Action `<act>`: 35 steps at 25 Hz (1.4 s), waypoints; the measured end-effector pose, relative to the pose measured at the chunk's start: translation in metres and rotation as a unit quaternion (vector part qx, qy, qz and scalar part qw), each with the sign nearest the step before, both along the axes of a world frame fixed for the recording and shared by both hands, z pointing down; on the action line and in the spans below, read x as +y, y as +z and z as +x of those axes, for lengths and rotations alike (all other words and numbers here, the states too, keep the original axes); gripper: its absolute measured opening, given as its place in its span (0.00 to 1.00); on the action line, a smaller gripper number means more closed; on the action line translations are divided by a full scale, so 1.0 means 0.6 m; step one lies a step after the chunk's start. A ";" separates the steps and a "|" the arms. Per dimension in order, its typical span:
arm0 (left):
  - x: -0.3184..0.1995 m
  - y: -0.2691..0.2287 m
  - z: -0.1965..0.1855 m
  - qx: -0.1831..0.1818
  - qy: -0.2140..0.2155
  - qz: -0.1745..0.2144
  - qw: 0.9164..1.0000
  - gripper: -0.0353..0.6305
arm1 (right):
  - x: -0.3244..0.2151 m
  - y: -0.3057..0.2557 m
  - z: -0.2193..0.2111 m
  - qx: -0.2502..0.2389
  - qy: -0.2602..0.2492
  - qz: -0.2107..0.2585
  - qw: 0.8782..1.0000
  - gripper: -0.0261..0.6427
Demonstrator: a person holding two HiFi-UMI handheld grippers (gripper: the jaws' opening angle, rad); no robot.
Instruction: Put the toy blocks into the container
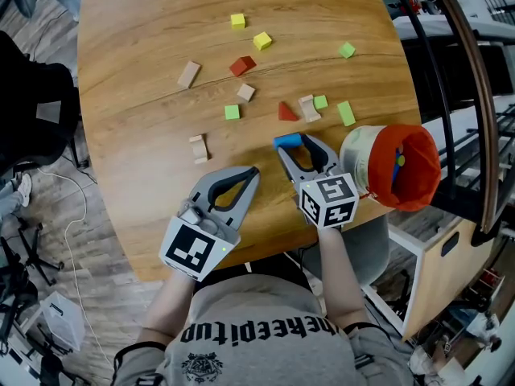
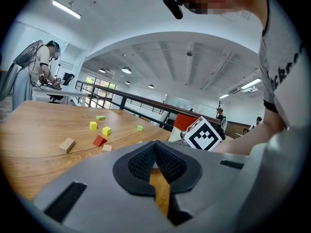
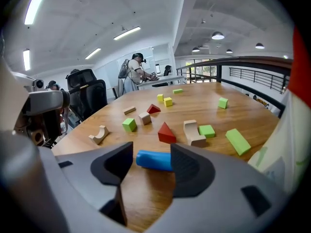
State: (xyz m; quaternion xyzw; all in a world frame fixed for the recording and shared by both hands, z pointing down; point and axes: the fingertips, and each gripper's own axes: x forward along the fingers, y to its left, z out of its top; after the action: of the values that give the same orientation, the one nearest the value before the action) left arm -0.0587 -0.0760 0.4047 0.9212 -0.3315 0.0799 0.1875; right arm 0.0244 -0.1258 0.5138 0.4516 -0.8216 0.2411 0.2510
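While jaws gape, right tool (image 3: pixel 150 152) straddles blue cylinder (image 3: pixel 153 160).

I look down on a light wooden table with rounded corners (image 1: pixel 137 159). To my left, a black office chair (image 1: pixel 32 111) stands on the grey plank floor (image 1: pixel 105 296). On my right a dark curved railing (image 1: pixel 483 103) sweeps past. Far across the room, a person in light clothes (image 2: pixel 43 67) stands at a desk.
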 end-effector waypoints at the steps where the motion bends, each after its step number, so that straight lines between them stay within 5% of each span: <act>1: -0.001 0.001 -0.001 0.000 0.000 -0.001 1.000 0.07 | 0.000 0.003 0.001 0.002 0.001 -0.002 1.000 0.39; 35: -0.013 0.019 -0.022 -0.003 -0.009 -0.016 1.000 0.07 | -0.015 0.058 -0.003 0.034 0.024 -0.032 0.999 0.45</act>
State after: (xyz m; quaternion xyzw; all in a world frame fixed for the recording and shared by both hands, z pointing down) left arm -0.0717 -0.0836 0.4164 0.9149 -0.3386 0.0861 0.2023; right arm 0.0223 -0.1347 0.5489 0.4708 -0.7935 0.2574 0.2872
